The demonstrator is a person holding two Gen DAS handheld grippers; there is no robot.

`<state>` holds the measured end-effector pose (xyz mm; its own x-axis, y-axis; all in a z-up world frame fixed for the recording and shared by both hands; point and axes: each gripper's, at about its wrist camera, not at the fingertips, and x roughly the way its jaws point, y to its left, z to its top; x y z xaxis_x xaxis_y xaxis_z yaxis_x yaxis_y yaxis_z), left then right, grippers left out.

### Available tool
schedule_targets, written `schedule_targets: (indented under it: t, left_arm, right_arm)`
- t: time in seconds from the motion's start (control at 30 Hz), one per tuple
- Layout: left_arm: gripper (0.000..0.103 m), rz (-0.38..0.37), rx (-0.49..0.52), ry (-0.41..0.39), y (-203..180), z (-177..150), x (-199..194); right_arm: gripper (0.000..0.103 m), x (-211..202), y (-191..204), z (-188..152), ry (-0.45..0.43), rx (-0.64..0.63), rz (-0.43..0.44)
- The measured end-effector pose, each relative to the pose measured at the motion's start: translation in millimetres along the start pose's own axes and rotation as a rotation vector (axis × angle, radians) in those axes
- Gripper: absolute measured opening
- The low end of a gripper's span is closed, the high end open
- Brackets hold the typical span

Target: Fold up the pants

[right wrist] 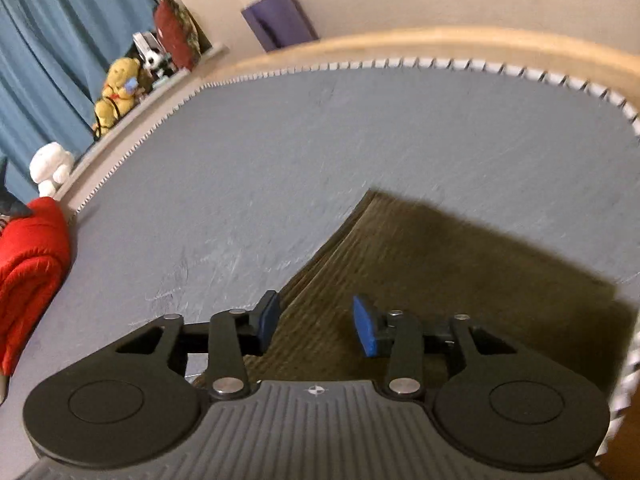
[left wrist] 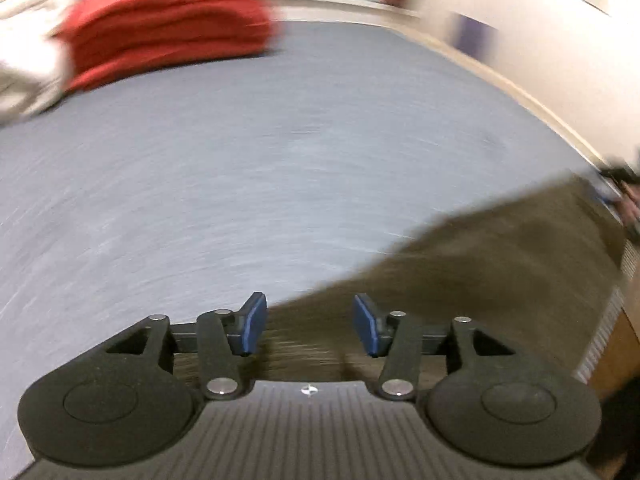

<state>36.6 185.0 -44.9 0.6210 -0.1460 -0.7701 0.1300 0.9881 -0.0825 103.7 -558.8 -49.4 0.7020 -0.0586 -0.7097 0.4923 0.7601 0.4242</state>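
The olive-brown corduroy pants point(right wrist: 440, 272) lie folded flat on the grey-blue bed sheet point(right wrist: 320, 152), near its front right corner. They also show in the left wrist view point(left wrist: 500, 256), blurred. My left gripper point(left wrist: 310, 330) is open and empty above the pants' left edge. My right gripper point(right wrist: 316, 326) is open and empty, hovering over the folded pants near their left edge. Nothing is between either pair of blue pads.
A red blanket point(left wrist: 168, 24) is piled at the far left of the bed, also seen in the right wrist view point(right wrist: 28, 264). Stuffed toys point(right wrist: 116, 88) sit on a ledge by blue curtains. A wooden bed frame point(right wrist: 440, 40) runs along the far edge.
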Motion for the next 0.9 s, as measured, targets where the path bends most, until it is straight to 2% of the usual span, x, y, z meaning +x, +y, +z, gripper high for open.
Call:
schedule_targets:
  t: [0.1,0.17,0.2,0.23,0.27,0.3,0.33,0.37,0.43,0.5,0.53,0.67,0.73,0.77,0.8,0.87,0.9]
  left_arm:
    - [0.057,0.096,-0.128,0.019,48.7,-2.4,-1.9]
    - [0.057,0.136,-0.195,0.04,74.3,-8.9,-2.1]
    - [0.063,0.146,-0.22,0.059,83.2,-13.0,-0.2]
    - [0.07,0.151,-0.238,0.078,91.6,-16.6,1.4]
    - [0.071,0.156,-0.249,0.081,101.9,-17.9,-1.0]
    - [0.072,0.155,-0.257,0.08,104.6,-19.6,-0.4]
    - [0.076,0.143,-0.267,0.08,106.4,-20.1,0.1]
    - [0.078,0.128,-0.278,0.08,107.9,-20.0,0.0]
    - [0.079,0.123,-0.299,0.079,107.9,-21.7,-0.6]
    - [0.079,0.18,-0.306,0.087,109.1,-23.0,-1.3]
    - [0.081,0.208,-0.313,0.095,110.8,-23.8,1.0]
    - [0.082,0.17,-0.372,0.118,123.4,-30.3,1.4]
    - [0.074,0.134,-0.391,0.12,127.0,-32.9,-1.0]
    - [0.066,0.14,-0.384,0.113,127.2,-34.2,-4.8]
    - [0.054,0.155,-0.366,0.1,126.7,-34.4,-9.7]
    - [0.04,0.144,-0.382,0.053,129.8,-36.9,-25.9]
    - [0.001,0.203,-0.382,0.025,130.4,-37.6,-35.6]
  right_arm:
    - [0.051,25.5,8.3,-4.7,0.047,0.02,-0.05]
    - [0.053,32.8,22.0,-7.6,0.022,-0.054,-0.093]
    - [0.054,36.2,31.3,-10.1,0.018,-0.103,-0.124]
    - [0.051,39.0,40.7,-13.2,0.015,-0.139,-0.153]
    - [0.045,42.4,46.3,-15.6,0.008,-0.179,-0.195]
    - [0.034,44.7,51.7,-16.8,-0.001,-0.216,-0.236]
    - [0.027,47.9,54.0,-18.1,-0.011,-0.239,-0.254]
    - [0.024,49.3,55.8,-18.6,-0.016,-0.241,-0.269]
    - [0.009,49.2,52.5,-13.5,-0.028,-0.209,-0.287]
    - [0.002,46.1,52.0,-9.5,-0.048,-0.175,-0.29]
    - [0.001,47.3,54.9,-10.0,-0.063,-0.16,-0.287]
    - [0.001,44.6,56.3,-2.4,-0.129,-0.122,-0.253]
    - [0.001,44.6,55.3,-0.4,-0.166,-0.102,-0.227]
    - [0.001,44.4,54.6,2.6,-0.181,-0.091,-0.224]
    - [0.001,43.3,54.0,4.9,-0.201,-0.078,-0.223]
    - [0.001,39.3,54.3,6.7,-0.237,-0.06,-0.225]
    - [0.001,40.2,54.3,6.7,-0.244,-0.054,-0.229]
